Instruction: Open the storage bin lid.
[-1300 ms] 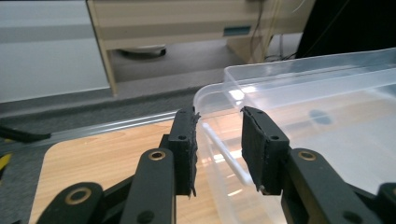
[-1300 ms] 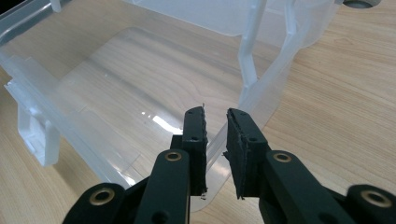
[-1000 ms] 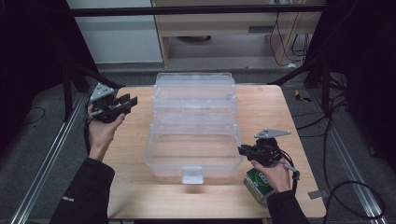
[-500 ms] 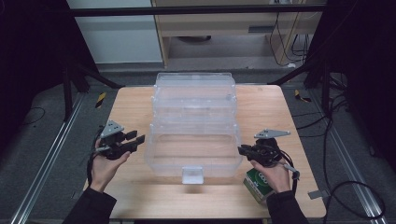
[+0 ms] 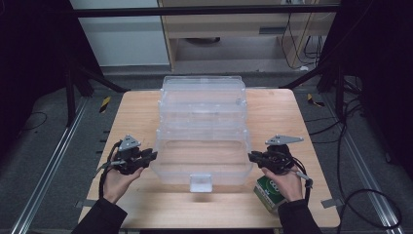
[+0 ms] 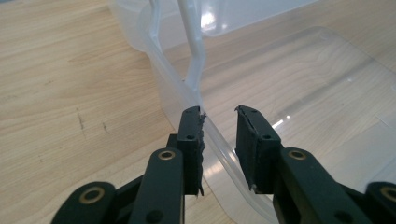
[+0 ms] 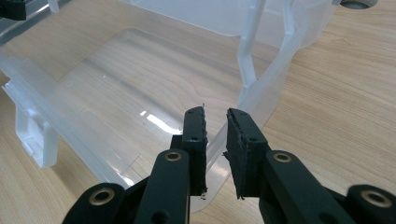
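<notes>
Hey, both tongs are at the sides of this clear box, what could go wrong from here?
The left tongs and right tongs straddle only the thin rim of the clear box, so the slick plastic may slip or flex. An uneven lift could tilt it. The green can under the right hand might get knocked.

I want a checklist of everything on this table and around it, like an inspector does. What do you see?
Surface: light wooden table, some small scuffs.
Job's things: clear plastic box at the middle, open, nothing inside.
Clutter: green can at the near right corner.
Grippers: left gripper open, jaws either side of the box's left rim; right gripper open, jaws astride the right rim.
Cables: black cables on the floor at the right; one trails from each gripper.
Surroundings: grey floor, metal rails, cabinet behind.
</notes>
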Motion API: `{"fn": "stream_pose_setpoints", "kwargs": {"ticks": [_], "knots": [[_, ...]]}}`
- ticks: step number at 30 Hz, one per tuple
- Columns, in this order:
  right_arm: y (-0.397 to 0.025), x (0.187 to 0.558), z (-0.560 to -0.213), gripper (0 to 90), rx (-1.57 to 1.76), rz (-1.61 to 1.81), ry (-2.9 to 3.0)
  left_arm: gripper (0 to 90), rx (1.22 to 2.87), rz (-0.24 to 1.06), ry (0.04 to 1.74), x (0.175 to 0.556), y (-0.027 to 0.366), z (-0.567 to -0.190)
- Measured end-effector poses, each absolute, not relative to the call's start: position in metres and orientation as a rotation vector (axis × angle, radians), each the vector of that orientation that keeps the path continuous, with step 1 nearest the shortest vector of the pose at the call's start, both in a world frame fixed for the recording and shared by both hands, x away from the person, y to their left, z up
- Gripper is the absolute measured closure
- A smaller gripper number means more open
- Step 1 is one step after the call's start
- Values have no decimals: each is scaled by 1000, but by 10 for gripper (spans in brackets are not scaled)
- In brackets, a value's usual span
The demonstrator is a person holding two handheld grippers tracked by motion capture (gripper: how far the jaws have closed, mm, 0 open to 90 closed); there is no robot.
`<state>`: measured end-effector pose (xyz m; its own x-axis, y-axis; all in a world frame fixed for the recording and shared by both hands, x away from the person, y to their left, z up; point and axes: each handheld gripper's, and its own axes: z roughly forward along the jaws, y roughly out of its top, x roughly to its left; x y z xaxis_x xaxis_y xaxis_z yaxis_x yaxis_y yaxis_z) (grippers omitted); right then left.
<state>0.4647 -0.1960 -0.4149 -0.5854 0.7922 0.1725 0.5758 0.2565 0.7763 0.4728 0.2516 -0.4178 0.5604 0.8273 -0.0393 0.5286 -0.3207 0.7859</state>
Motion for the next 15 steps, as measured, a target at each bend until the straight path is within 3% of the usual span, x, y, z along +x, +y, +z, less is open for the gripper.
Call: {"fn": "stream_pose_setpoints", "kwargs": {"ticks": [15], "knots": [[-195, 465, -414, 776, 1275, 1224, 2283, 719, 1987, 497, 1095, 468, 251, -418]]}}
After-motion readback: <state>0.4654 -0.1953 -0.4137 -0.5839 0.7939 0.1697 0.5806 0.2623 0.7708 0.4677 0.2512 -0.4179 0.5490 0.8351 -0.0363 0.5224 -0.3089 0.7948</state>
